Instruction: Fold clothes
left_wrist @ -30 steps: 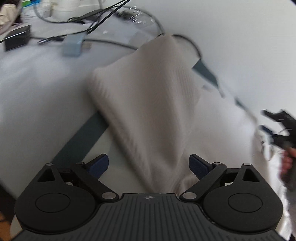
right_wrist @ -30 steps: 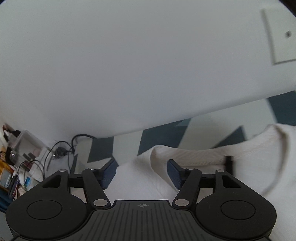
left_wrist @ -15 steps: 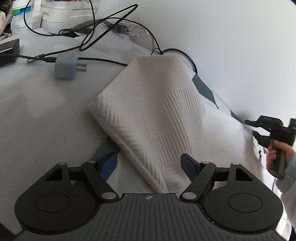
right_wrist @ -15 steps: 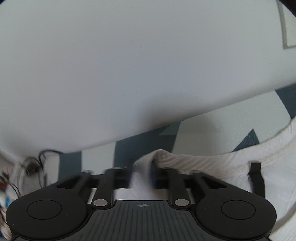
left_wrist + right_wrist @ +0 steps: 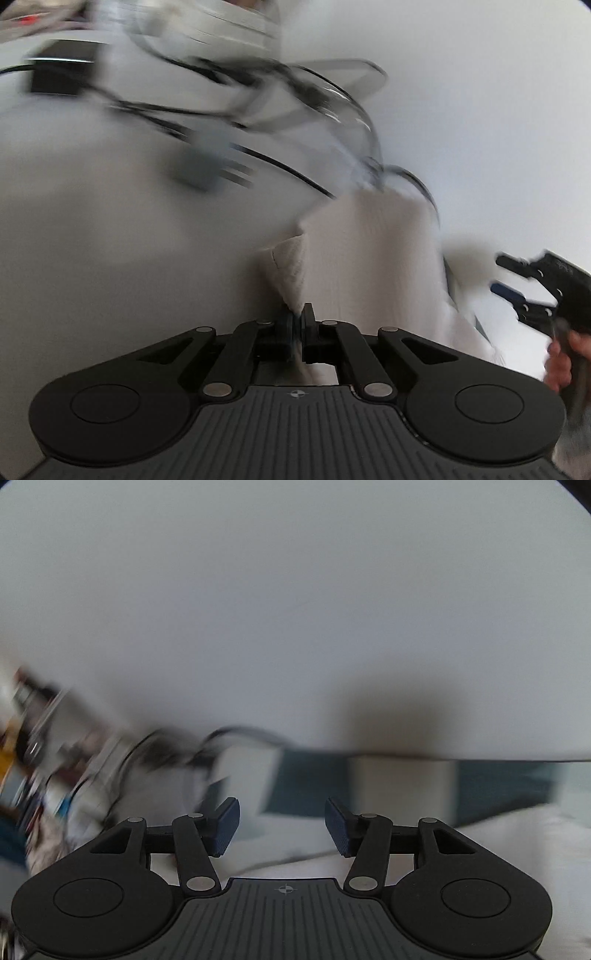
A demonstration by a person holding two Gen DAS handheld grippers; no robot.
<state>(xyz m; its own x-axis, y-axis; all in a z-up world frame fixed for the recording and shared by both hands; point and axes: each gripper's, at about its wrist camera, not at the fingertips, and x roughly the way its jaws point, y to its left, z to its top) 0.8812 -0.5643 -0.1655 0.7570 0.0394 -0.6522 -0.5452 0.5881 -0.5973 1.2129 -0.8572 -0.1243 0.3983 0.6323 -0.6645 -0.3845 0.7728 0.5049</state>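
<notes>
left gripper (image 5: 295,326): jaws clenched on a bunched edge of the cream garment (image 5: 369,266), which lies on the pale counter (image 5: 92,240); the cloth's near part is hidden under the gripper body. right gripper (image 5: 282,825): jaws have just been opening, released, nothing between the pads; white cloth lies below them. both views are motion-blurred; cables (image 5: 229,107) and a grey plug (image 5: 201,168) are smeared. a hand (image 5: 561,354) is cut off at the frame edge.

No text, label, brand or number can be read in either view; motion blur smears the clutter at the far left, and the rest bears no lettering.
</notes>
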